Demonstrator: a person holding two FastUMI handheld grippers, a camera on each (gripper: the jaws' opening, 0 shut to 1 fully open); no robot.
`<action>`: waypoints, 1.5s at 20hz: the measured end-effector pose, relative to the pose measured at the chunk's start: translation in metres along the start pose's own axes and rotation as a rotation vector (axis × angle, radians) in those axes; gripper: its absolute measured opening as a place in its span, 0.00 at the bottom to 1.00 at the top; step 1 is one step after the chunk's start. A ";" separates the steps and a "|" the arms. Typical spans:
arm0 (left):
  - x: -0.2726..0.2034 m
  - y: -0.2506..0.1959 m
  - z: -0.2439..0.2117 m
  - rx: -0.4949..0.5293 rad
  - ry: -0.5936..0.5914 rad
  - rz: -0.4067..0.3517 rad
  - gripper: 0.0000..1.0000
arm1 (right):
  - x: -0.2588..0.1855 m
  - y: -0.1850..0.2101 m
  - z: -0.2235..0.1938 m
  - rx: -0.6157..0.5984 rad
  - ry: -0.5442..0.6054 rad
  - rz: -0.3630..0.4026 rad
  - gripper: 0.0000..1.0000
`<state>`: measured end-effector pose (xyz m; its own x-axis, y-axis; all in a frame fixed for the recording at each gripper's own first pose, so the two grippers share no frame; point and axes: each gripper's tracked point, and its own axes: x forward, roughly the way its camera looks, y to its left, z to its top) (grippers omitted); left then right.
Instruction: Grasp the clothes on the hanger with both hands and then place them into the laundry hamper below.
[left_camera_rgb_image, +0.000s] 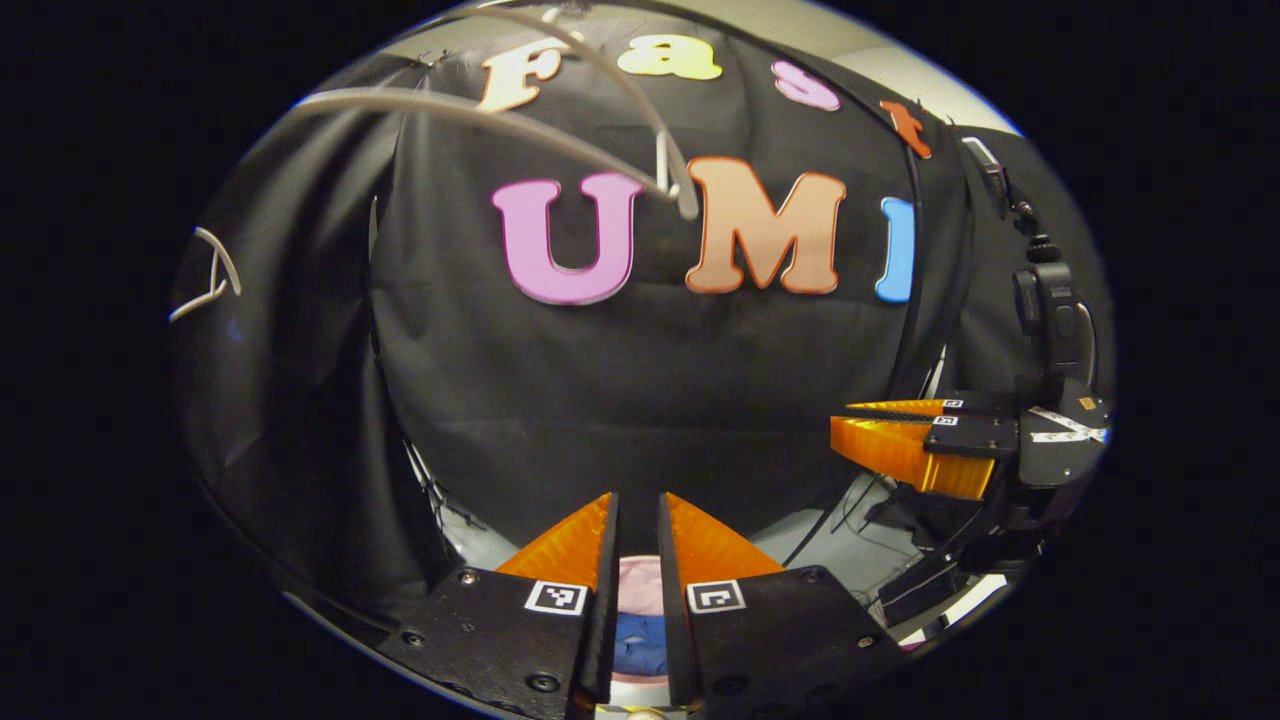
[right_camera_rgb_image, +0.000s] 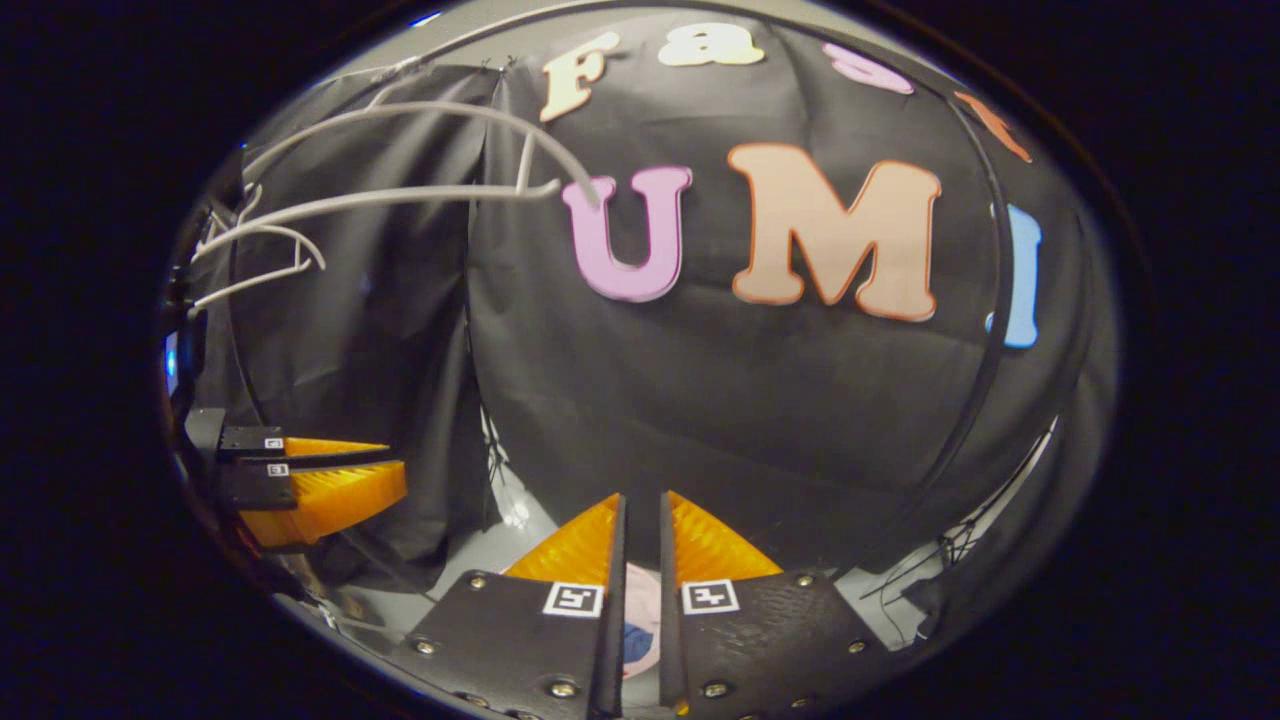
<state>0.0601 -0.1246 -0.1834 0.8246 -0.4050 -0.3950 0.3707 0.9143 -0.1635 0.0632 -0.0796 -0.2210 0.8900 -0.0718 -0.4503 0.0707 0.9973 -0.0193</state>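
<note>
The grey hanger (left_camera_rgb_image: 480, 110) hangs bare, high up in front of the black wall; in the right gripper view the hanger (right_camera_rgb_image: 400, 195) is at the upper left. My left gripper (left_camera_rgb_image: 637, 497) has its orange fingers nearly together with nothing between them. Through the slit I see the pink hamper (left_camera_rgb_image: 640, 580) below, with blue cloth (left_camera_rgb_image: 640, 640) in it. My right gripper (right_camera_rgb_image: 642, 497) stands the same way, over the pink hamper (right_camera_rgb_image: 647, 590) and the blue cloth (right_camera_rgb_image: 632, 645). Each gripper sees the other beside it: right gripper (left_camera_rgb_image: 835, 425), left gripper (right_camera_rgb_image: 395, 465).
A second white hanger (left_camera_rgb_image: 215, 275) hangs at the far left. A black camera mount (left_camera_rgb_image: 1045, 310) stands at the right, behind the right gripper. Pale floor (left_camera_rgb_image: 850, 545) with thin stand legs and cables runs along the foot of the wall.
</note>
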 end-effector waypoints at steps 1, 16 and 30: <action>-0.004 -0.005 0.014 0.000 -0.035 -0.012 0.20 | -0.007 -0.002 0.018 -0.003 -0.034 -0.005 0.14; -0.098 -0.029 0.199 0.021 -0.506 -0.029 0.19 | -0.111 -0.003 0.183 0.064 -0.416 0.000 0.16; -0.137 -0.033 0.218 0.044 -0.580 0.031 0.89 | -0.154 -0.015 0.199 0.077 -0.497 -0.048 0.95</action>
<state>0.0277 -0.1018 0.0731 0.9302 -0.3293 0.1623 0.3494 0.9296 -0.1168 0.0147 -0.0862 0.0265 0.9904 -0.1350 0.0291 0.1336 0.9900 0.0448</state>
